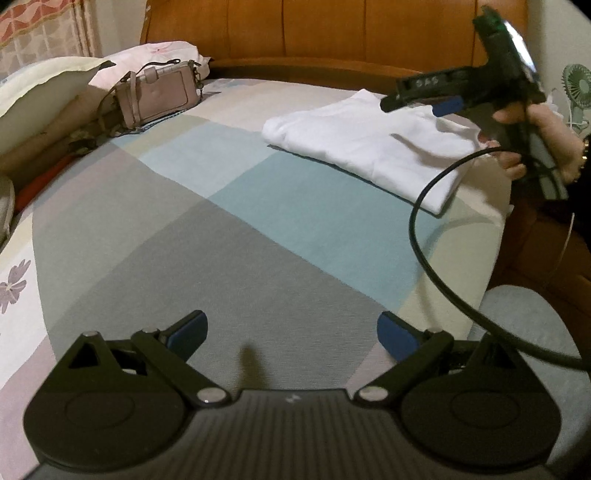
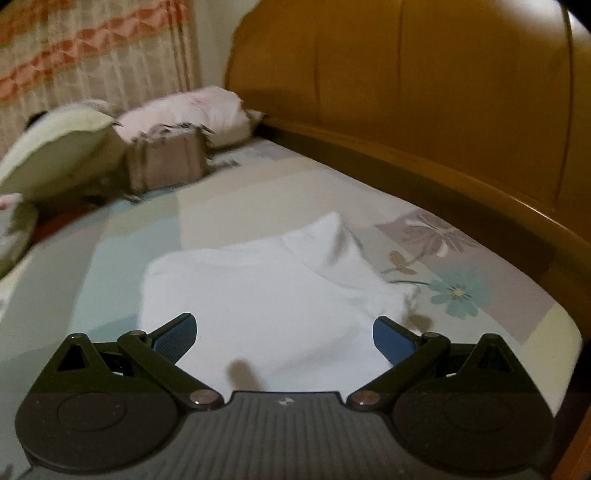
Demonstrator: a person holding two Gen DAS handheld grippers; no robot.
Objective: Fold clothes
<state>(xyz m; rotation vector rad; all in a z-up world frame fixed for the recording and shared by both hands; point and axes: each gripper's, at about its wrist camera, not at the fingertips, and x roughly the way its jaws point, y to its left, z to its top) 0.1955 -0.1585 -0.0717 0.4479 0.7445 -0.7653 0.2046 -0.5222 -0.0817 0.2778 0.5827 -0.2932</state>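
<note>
Two grippers are up over the bed (image 1: 229, 236), and neither holds anything. From the left wrist, the left gripper (image 1: 291, 334) has its blue-padded fingers (image 1: 188, 332) spread wide above the grey and teal patches of the bedsheet, well apart from the shirt (image 1: 369, 147). That shirt is white, folded into a flat rectangle, and lies on the far right part of the bed near the edge, just short of the wooden headboard (image 1: 332, 33). The right gripper (image 1: 417, 103) shows in the same view, gripped by a hand (image 1: 535, 144) and hanging above the shirt's right side; a black cable (image 1: 424, 236) loops down from it towards the left gripper. From its own wrist view, the right gripper (image 2: 284, 338) also stands wide, its fingers (image 2: 391, 338) framing the near part of the shirt (image 2: 266, 295), but whether the pads touch the cloth cannot be told; the frame is somewhat blurred. Beside the shirt's right edge the sheet bears a teal flower print (image 2: 458, 291). At the far left of the bed sit a pale pink handbag (image 1: 155, 92), a pink pillow (image 1: 147, 59) behind it and a cream pillow (image 1: 40, 96) in front. A striped curtain (image 2: 92, 48) hangs behind them, and a small green fan (image 1: 576, 85) stands past the hand at the right.
</note>
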